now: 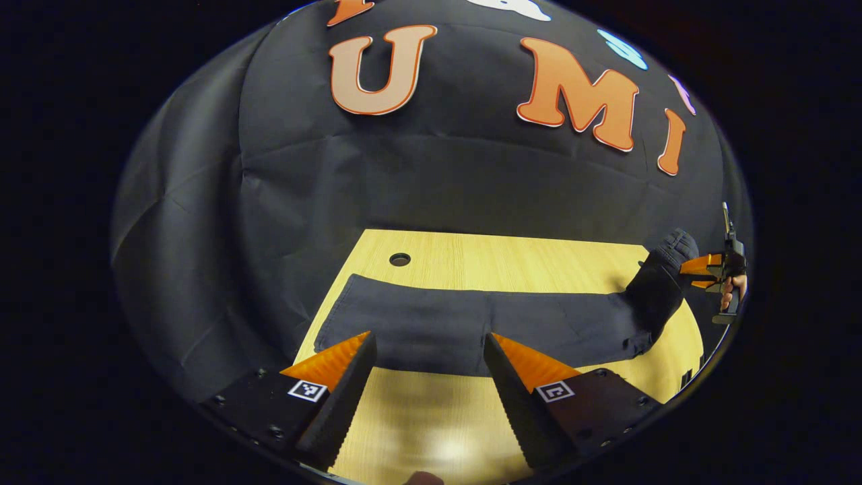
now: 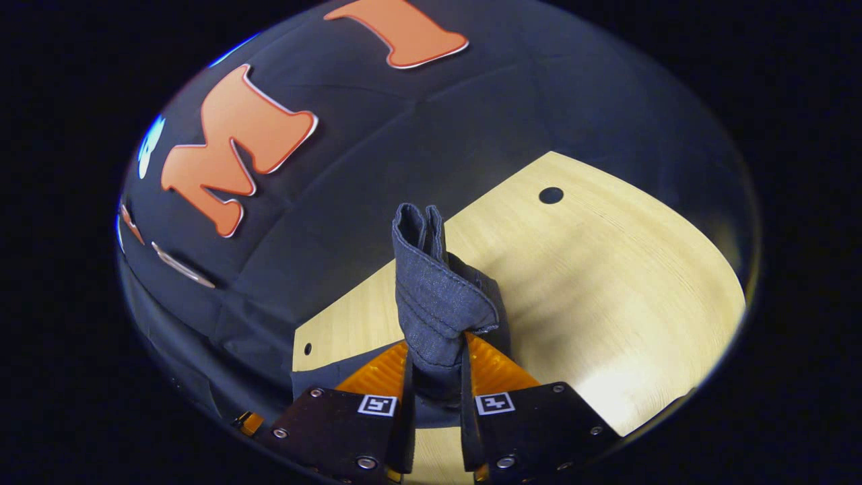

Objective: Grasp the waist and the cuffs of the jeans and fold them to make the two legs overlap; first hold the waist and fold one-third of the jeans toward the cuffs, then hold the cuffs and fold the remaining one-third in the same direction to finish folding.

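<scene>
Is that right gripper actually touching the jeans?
Touching. In the right gripper view, the right gripper has both fingers pressed on a bunched end of the jeans, lifted off the table.

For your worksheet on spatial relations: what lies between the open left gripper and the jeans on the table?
In the left gripper view, only bare wooden table separates the left gripper from the jeans' near edge.

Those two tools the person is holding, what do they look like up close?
Each tool, left and right, has two wedge-shaped fingers with ridged, sawtooth inner faces. The fingers sit on black blocks fastened with screws, and each block carries a small square black-and-white marker.
</scene>
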Demonstrator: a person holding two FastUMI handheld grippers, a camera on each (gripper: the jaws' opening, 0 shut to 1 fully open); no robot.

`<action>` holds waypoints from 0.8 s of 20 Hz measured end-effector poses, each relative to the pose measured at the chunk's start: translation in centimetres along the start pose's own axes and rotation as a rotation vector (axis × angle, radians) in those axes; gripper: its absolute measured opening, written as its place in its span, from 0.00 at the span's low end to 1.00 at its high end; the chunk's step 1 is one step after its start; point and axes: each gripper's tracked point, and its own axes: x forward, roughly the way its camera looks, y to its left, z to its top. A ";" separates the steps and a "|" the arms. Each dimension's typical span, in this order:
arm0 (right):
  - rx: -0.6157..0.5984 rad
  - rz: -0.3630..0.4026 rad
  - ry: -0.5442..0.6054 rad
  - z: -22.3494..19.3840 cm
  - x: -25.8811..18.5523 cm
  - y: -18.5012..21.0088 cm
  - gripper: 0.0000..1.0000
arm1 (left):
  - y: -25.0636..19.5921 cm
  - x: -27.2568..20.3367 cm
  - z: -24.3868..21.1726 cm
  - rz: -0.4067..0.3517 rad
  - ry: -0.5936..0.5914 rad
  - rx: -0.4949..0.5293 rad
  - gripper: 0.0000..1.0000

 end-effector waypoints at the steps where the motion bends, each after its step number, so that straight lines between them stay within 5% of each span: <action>1: -0.011 0.007 -0.001 -0.3 -0.1 1.0 0.28 | 0.2 0.1 -0.1 -0.001 0.002 -0.002 0.96; 10: -0.100 0.109 0.080 -5.3 1.9 9.8 0.29 | 1.9 0.9 -0.5 -0.016 0.018 -0.025 0.96; 16: -0.160 0.098 0.150 -9.7 4.7 13.1 0.28 | 4.4 1.2 -1.9 -0.008 0.037 -0.048 0.97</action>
